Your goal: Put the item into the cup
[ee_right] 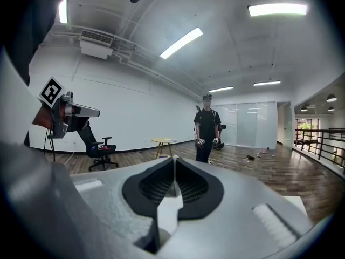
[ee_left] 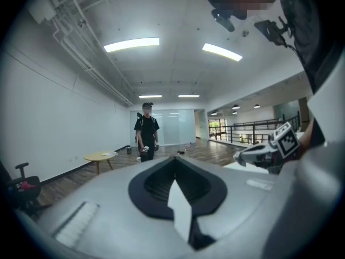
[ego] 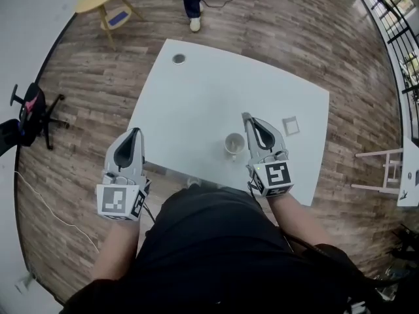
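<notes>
Cup (ego: 234, 144): upright on the white table (ego: 196, 97), close to the near edge, and nothing shows inside it from above.
Item (ego: 291, 125): a small flat square, lying on the table at about two o'clock from the cup, clear of it and untouched.
Right gripper (ego: 246, 117): jaws pressed together on nothing, hanging just at the cup's three o'clock, between cup and item.
Left gripper (ego: 136, 131): jaws together too, empty, out at the cup's nine o'clock by the table's edge.
Progress: nothing banked yet, with pick-up and drop both to come.
</notes>
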The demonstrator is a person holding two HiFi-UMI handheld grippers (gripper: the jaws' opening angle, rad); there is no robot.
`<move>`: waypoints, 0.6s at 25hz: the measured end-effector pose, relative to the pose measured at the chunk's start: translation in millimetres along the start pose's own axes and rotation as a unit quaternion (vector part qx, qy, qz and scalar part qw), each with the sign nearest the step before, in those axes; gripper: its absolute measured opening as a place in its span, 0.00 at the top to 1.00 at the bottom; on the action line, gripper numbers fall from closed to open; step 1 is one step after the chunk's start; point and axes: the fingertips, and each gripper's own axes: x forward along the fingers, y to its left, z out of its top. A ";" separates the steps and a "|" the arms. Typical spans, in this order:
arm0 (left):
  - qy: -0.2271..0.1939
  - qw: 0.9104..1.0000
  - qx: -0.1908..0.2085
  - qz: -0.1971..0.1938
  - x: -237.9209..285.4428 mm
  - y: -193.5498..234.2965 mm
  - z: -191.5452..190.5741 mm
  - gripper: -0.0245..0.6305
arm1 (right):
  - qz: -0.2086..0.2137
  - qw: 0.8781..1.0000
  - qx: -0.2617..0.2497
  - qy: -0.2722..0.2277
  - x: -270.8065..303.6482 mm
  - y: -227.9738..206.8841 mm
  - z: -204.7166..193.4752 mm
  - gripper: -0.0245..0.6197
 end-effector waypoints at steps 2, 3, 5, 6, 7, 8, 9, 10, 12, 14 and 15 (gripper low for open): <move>0.000 1.000 0.001 -0.001 1.3 0.1 -0.1 0.96 | -0.002 1.000 0.003 0.002 0.0 0.1 -0.4 0.94; 0.000 1.000 0.002 -0.001 1.8 -0.4 0.3 0.96 | -0.005 1.000 0.004 0.005 -0.8 -0.4 0.0 0.94; 0.001 1.000 0.002 -0.003 3.3 -2.6 0.5 0.96 | -0.011 1.000 0.004 0.009 -2.5 -1.3 2.0 0.94; 0.001 1.000 0.002 -0.005 4.2 -3.6 0.4 0.96 | -0.010 1.000 0.005 0.008 -3.1 -0.6 2.2 0.94; 0.001 1.000 0.002 -0.007 5.2 -4.5 0.2 0.96 | -0.006 1.000 0.006 0.007 -3.6 1.0 1.0 0.94; 0.001 1.000 0.003 -0.009 6.1 -5.3 0.4 0.96 | -0.003 1.000 0.007 0.008 -4.2 2.8 -0.6 0.94; 0.001 1.000 0.005 -0.011 6.8 -6.2 0.6 0.96 | 0.000 1.000 0.009 0.009 -5.2 3.8 -2.1 0.94; 0.002 1.000 0.006 -0.013 7.5 -7.5 0.5 0.96 | 0.000 1.000 0.009 0.009 -6.6 3.8 -3.4 0.94; 0.007 1.000 0.006 -0.017 8.4 -9.7 -0.6 0.96 | -0.004 1.000 0.010 0.011 -8.8 3.1 -2.6 0.94; 0.008 1.000 0.003 -0.019 10.0 -10.2 -2.1 0.96 | -0.002 1.000 0.010 0.012 -9.1 4.3 -5.7 0.94; 0.008 1.000 0.003 -0.021 10.9 -10.4 -2.9 0.96 | 0.000 1.000 0.010 0.012 -9.4 4.9 -8.9 0.94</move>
